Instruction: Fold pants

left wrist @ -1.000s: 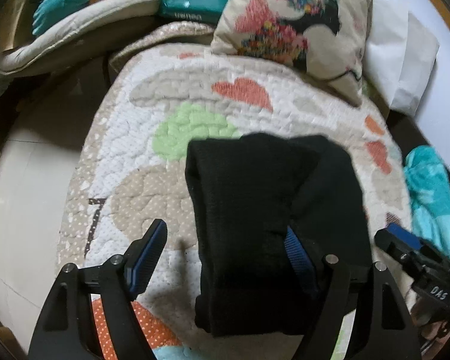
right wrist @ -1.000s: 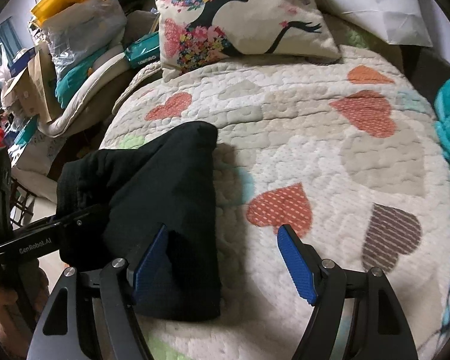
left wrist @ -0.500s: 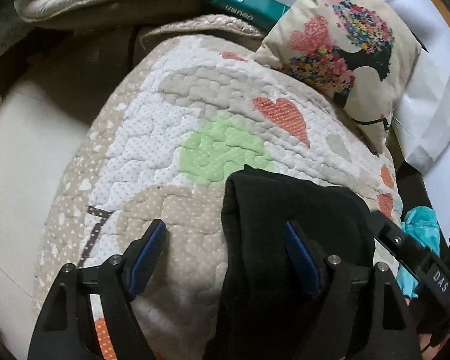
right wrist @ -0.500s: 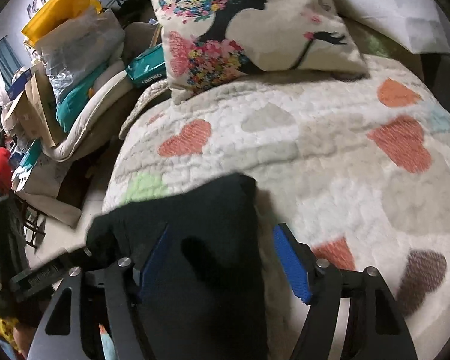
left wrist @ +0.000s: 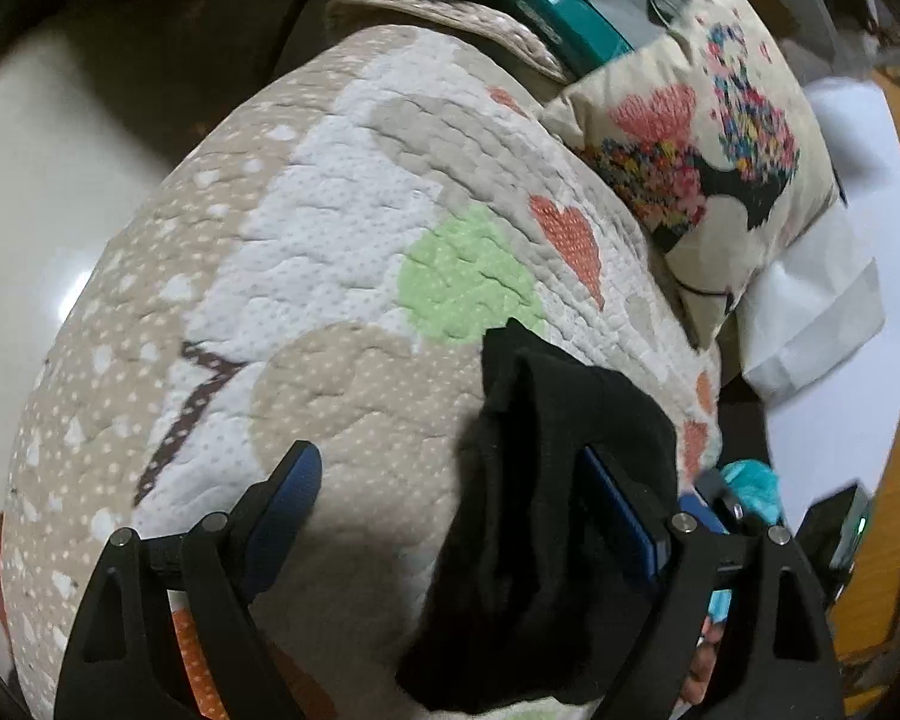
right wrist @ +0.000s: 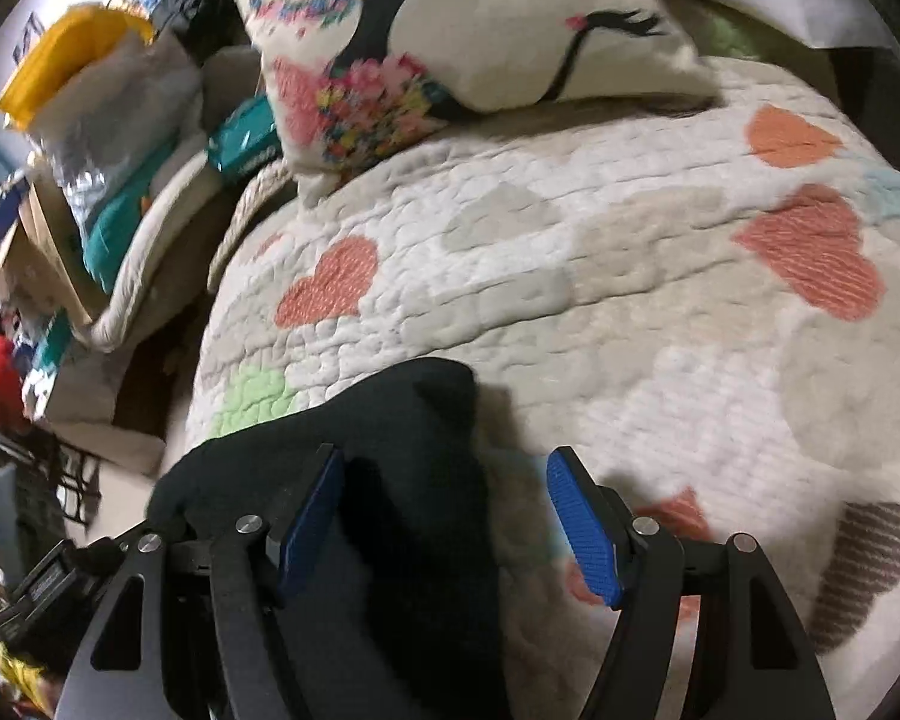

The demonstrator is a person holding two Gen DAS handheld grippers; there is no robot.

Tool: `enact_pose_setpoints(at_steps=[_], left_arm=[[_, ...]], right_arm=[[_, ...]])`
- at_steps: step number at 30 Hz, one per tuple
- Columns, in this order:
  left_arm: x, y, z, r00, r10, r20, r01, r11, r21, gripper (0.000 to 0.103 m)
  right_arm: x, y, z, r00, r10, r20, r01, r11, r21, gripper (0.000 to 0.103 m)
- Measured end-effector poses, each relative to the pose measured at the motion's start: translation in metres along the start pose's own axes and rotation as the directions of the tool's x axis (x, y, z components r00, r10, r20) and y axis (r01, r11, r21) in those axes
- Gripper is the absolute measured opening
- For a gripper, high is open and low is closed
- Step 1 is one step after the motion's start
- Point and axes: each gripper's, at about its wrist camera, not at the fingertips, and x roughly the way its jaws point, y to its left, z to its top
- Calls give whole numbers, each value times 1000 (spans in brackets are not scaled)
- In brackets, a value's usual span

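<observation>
In the left view, the left claw (left wrist: 468, 510) was spread wide and held nothing. The black pants (left wrist: 546, 516) lay bunched on the quilt (left wrist: 330, 252), against its right finger. A pillow (left wrist: 708, 162) sat far ahead to the right, and pale floor (left wrist: 30, 180) lay off to the left.

In the right view, the right claw (right wrist: 444, 516) was wide too, gripping nothing. The pants (right wrist: 408, 480) lay under its left finger. The pillow (right wrist: 450, 30) sat straight ahead, and piled bags (right wrist: 108, 84) were ahead to the left.

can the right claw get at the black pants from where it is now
Probably yes: the right claw is open, with the black pants lying on the quilt between its fingers, and nothing visible blocks them.
</observation>
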Motion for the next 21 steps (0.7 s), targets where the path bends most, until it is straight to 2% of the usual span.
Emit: enact_pose_setpoints(at_steps=[3, 7, 11, 15, 16, 17, 19, 20, 21], left_arm=[[-8, 16, 4, 1000, -11, 4, 11, 998, -61, 87], [-23, 27, 5, 996, 75, 43, -72, 995, -75, 87], [-47, 25, -11, 980, 166, 108, -166, 986, -6, 87], [-74, 6, -45, 955, 227, 192, -249, 963, 103, 87], [-81, 0, -56, 945, 238, 224, -271, 953, 132, 87], [-88, -8, -68, 928, 259, 267, -308, 938, 162, 87], [-103, -27, -93, 881, 300, 365, -398, 888, 230, 87], [-111, -37, -106, 846, 317, 428, -451, 854, 259, 87], [-122, -47, -121, 795, 337, 504, -516, 813, 270, 87]], right_arm=[[-28, -7, -6, 999, -2, 32, 2, 1000, -8, 75], [-59, -12, -25, 999, -21, 49, 23, 999, -37, 75], [-77, -9, -53, 999, -11, 36, 14, 998, -67, 75], [-88, 2, -84, 1000, 7, 18, -5, 994, -106, 75], [-89, 6, -92, 1000, 8, 15, -6, 993, -115, 75], [-91, 10, -99, 1000, 9, 10, -8, 992, -126, 75], [-95, 18, -113, 1000, 7, 6, -6, 989, -148, 75], [-98, 23, -121, 1000, 4, 11, -2, 987, -163, 75], [-101, 26, -126, 1000, 3, 15, 0, 985, -173, 75]])
